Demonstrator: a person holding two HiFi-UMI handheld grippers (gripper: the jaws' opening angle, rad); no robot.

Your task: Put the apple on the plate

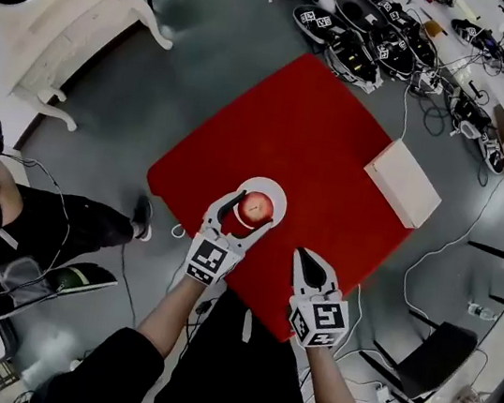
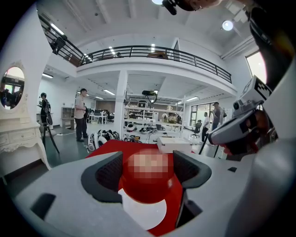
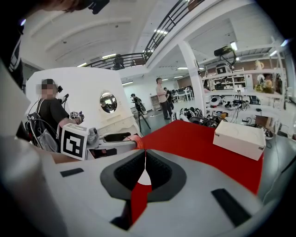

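Note:
A red apple (image 1: 255,208) sits over a small white plate (image 1: 271,188) near the front of the red table (image 1: 320,131). My left gripper (image 1: 252,215) is shut on the apple, with a dark pad against each side of it. In the left gripper view the apple (image 2: 149,176) fills the gap between the fingers (image 2: 107,175), with the plate (image 2: 141,215) just beneath it. My right gripper (image 1: 310,264) hovers over the table's front edge to the right of the plate, shut and holding nothing. In its own view the right gripper (image 3: 144,158) has its tips touching.
A white box (image 1: 405,183) lies on the table's right corner. A white dresser with a round mirror (image 1: 39,3) stands at far left, and a seated person (image 1: 35,220) is at the left. Gear and cables (image 1: 375,26) crowd the floor behind; a black chair (image 1: 436,360) is at right.

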